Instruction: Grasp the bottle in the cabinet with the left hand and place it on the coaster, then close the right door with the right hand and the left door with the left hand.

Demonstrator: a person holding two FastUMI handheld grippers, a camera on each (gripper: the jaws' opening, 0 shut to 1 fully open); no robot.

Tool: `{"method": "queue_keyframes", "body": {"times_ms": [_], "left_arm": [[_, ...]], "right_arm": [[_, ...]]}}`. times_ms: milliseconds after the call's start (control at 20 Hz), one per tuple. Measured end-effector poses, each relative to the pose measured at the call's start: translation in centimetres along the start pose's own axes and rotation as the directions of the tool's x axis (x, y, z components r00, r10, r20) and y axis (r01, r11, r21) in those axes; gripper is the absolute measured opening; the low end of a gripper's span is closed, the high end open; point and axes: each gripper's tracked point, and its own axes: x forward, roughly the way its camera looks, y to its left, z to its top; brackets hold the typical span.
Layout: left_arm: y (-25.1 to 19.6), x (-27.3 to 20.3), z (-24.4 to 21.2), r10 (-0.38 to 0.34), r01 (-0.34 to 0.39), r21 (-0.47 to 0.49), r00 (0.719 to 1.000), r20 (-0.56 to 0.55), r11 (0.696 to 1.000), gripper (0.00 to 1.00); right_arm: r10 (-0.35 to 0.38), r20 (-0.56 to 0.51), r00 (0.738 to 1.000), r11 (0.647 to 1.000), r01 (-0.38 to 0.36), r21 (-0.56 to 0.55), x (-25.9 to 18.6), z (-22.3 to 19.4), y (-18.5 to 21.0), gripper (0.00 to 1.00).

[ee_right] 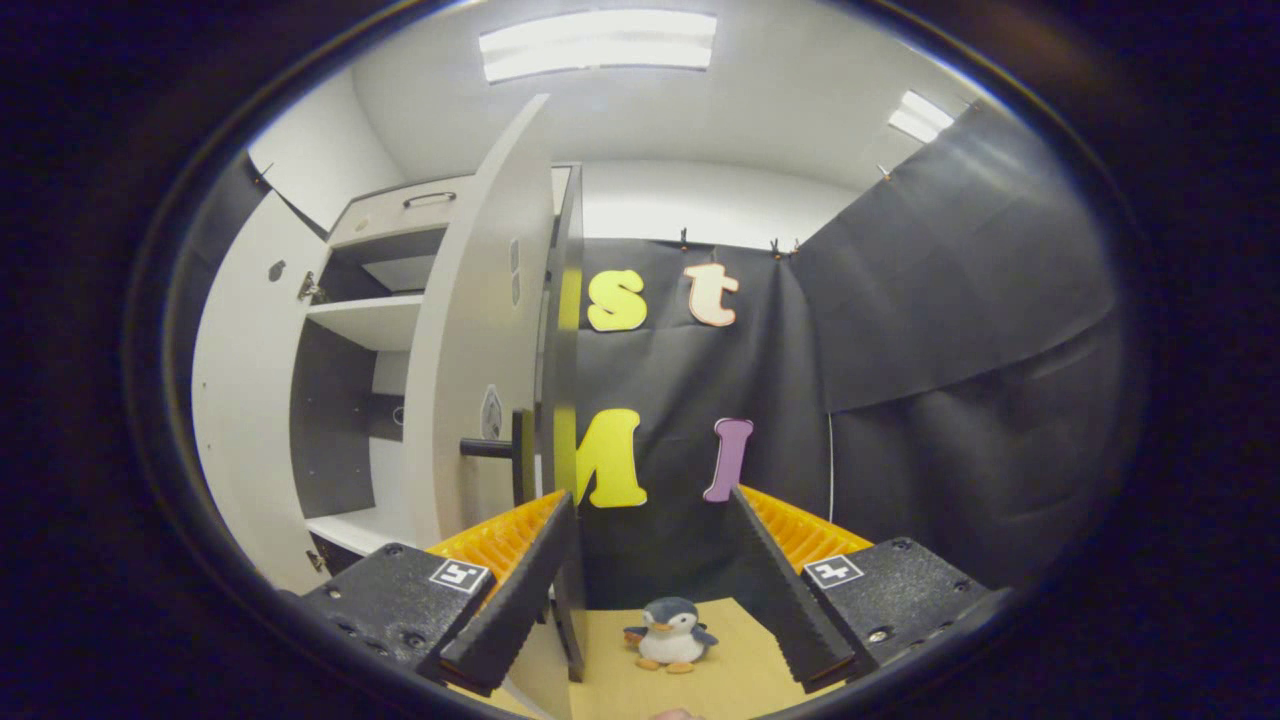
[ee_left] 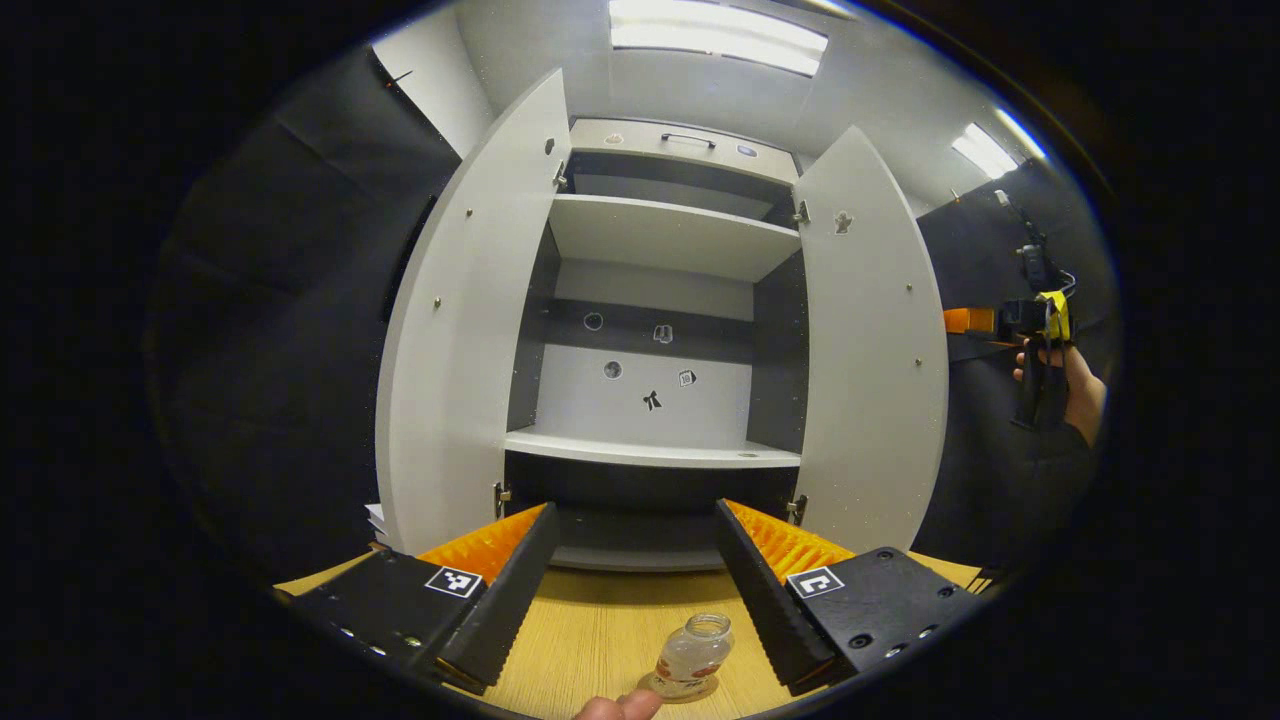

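Observation:
A small clear glass bottle (ee_left: pixel 695 652) stands upright on a round coaster (ee_left: pixel 690 690) on the wooden table (ee_left: pixel 600 630). It is low in the left gripper view, between the roots of my fingers. My left gripper (ee_left: pixel 635 508) is open, holds nothing and faces the cabinet (ee_left: pixel 660 240). The shelves are bare, and the left door (ee_left: pixel 460 340) and right door (ee_left: pixel 870 350) both stand open. My right gripper (ee_right: pixel 653 495) is open. The right door (ee_right: pixel 470 330) shows nearly edge-on just ahead of its left finger, with a dark handle (ee_right: pixel 495 448). Contact cannot be told.
A hand holds the right gripper (ee_left: pixel 1040 345) beyond the right door. A fingertip (ee_left: pixel 620 706) shows beside the coaster. A small penguin toy (ee_right: pixel 670 632) sits on the table (ee_right: pixel 740 670) before the black cloth wall. The left door (ee_right: pixel 235 420) stands open farther off.

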Motion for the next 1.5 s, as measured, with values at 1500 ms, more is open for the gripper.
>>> {"method": "queue_keyframes", "body": {"times_ms": [1500], "left_arm": [[4.0,-0.5,-0.1,0.082,-0.083,-0.057,0.997,-0.004,0.995,0.95]], "right_arm": [[0.27,-0.004,0.963,0.962,-0.27,0.048,-0.7,-2.4,17.2,0.94]]}}
